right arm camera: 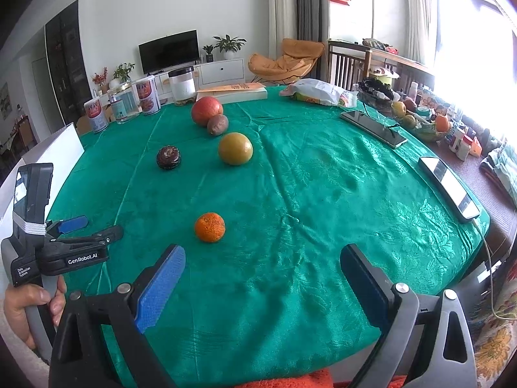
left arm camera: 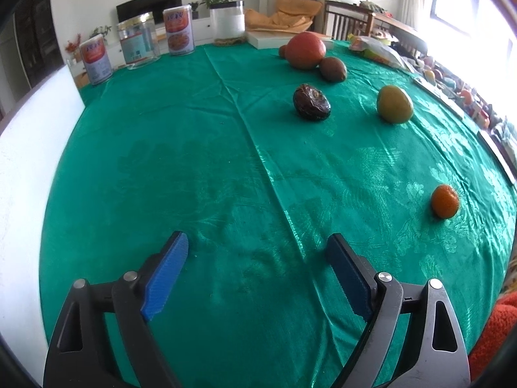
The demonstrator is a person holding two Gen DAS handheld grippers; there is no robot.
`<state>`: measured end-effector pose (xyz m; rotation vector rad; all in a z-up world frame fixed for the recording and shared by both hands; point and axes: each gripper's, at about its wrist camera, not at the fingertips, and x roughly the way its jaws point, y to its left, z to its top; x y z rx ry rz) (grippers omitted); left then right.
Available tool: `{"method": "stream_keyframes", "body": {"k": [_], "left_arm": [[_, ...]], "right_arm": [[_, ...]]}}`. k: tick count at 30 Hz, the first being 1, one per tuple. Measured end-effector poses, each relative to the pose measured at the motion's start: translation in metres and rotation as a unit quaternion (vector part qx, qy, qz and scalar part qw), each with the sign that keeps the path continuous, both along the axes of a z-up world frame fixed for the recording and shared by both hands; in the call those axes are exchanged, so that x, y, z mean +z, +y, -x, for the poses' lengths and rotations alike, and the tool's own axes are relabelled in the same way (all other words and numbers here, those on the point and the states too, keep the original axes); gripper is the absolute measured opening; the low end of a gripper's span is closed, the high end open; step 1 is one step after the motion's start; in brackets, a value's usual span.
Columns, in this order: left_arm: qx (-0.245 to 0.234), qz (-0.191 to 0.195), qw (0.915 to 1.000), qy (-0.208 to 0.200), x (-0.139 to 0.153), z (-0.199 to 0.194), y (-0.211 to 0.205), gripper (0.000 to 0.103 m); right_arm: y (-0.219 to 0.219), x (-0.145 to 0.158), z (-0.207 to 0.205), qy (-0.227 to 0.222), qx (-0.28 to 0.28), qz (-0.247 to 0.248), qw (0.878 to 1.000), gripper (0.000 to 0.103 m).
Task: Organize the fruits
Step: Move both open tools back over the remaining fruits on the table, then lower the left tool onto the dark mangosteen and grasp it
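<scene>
Fruit lies scattered on the green patterned tablecloth (right arm camera: 307, 194). A large red-orange round fruit (right arm camera: 206, 110) touches a small brown oval fruit (right arm camera: 217, 124) at the far side. A yellow-green round fruit (right arm camera: 235, 148) and a dark wrinkled fruit (right arm camera: 168, 157) sit apart nearer the middle. A small bright orange mandarin (right arm camera: 209, 227) lies nearest. Left gripper (left arm camera: 258, 252): jaws spread, nothing between them. Right gripper (right arm camera: 263, 265): jaws released, empty. Judgement: sorting barely started; no fruit is held, and only one pair is grouped.
</scene>
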<state>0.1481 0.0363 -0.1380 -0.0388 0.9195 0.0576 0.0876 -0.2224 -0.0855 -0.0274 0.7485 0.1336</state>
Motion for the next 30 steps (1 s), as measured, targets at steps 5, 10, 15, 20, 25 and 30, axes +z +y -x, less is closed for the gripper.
{"method": "stream_keyframes", "body": {"k": [5, 10, 15, 20, 25, 30], "left_arm": [[-0.002, -0.002, 1.0000, 0.000, 0.000, 0.000, 0.000, 0.090], [-0.019, 0.031, 0.9992, 0.015, 0.006, -0.026, -0.004, 0.090], [-0.015, 0.040, 0.9990, -0.013, 0.023, -0.081, -0.019, 0.090], [-0.018, 0.005, 0.9998, -0.004, 0.013, -0.138, -0.035, 0.089], [-0.013, -0.011, 0.9999, 0.001, -0.001, -0.150, -0.033, 0.087], [-0.030, -0.016, 0.9993, -0.013, 0.005, -0.146, -0.028, 0.042]], "right_arm": [[-0.006, 0.001, 0.001, -0.001, 0.004, -0.020, 1.000, 0.096], [-0.009, 0.001, 0.000, 0.002, 0.010, -0.041, 0.999, 0.096], [-0.009, 0.000, -0.002, 0.004, 0.014, -0.044, 0.999, 0.096], [-0.010, 0.000, -0.002, 0.004, 0.014, -0.047, 0.999, 0.096], [-0.012, 0.000, -0.003, 0.006, 0.015, -0.052, 0.999, 0.096], [-0.012, -0.001, -0.004, 0.010, 0.015, -0.054, 0.998, 0.096]]}}
